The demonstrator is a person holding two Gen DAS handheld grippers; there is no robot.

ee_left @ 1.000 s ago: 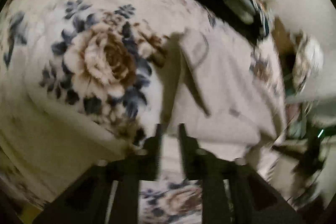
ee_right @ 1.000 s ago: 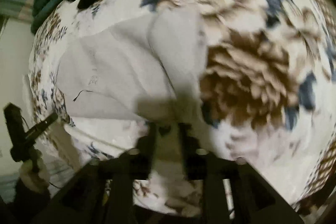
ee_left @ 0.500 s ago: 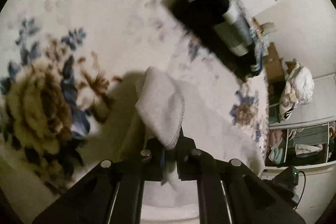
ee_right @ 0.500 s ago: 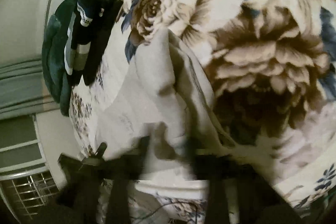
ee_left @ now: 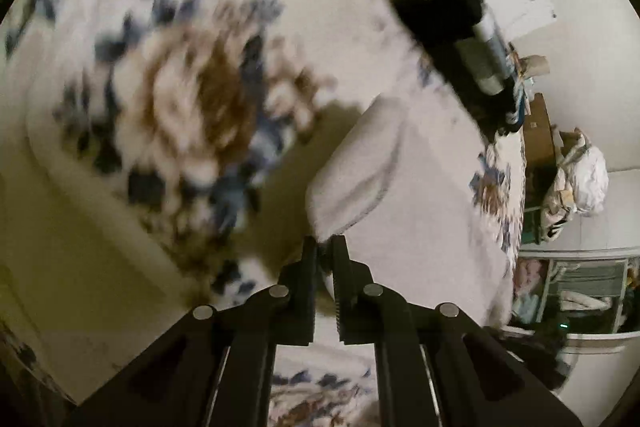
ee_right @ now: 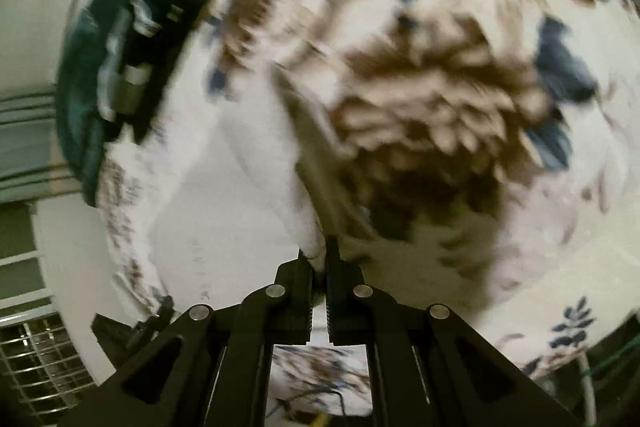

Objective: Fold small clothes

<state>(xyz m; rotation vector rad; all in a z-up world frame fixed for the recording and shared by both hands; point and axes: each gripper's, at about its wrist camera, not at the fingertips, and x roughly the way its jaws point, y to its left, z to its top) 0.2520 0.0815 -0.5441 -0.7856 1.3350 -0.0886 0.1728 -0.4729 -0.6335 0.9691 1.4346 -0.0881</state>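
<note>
Each hand-held gripper is pinching an edge of the same small pale garment (ee_left: 400, 195), which lies on the bed over a floral blanket (ee_left: 180, 115) printed with brown and blue roses. The left hand-held gripper (ee_left: 325, 247) has its jaws nearly pressed together on a rounded, hemmed corner that stands up off the bed; the right hand-held gripper (ee_right: 319, 259) is closed the same way on a raised ridge of the pale garment (ee_right: 248, 187). Gripping two points along one edge probably keeps the cloth taut between them, so the lifted side can be carried over the part lying flat and come down square, not bunched. The rest of the cloth spreads flat, likely anchoring the fold. Near the far side of the bed sits a stack of dark clothes (ee_left: 452, 27), black on green, seemingly set well apart from the working area. Both views are blurred, so hem details are uncertain
</note>
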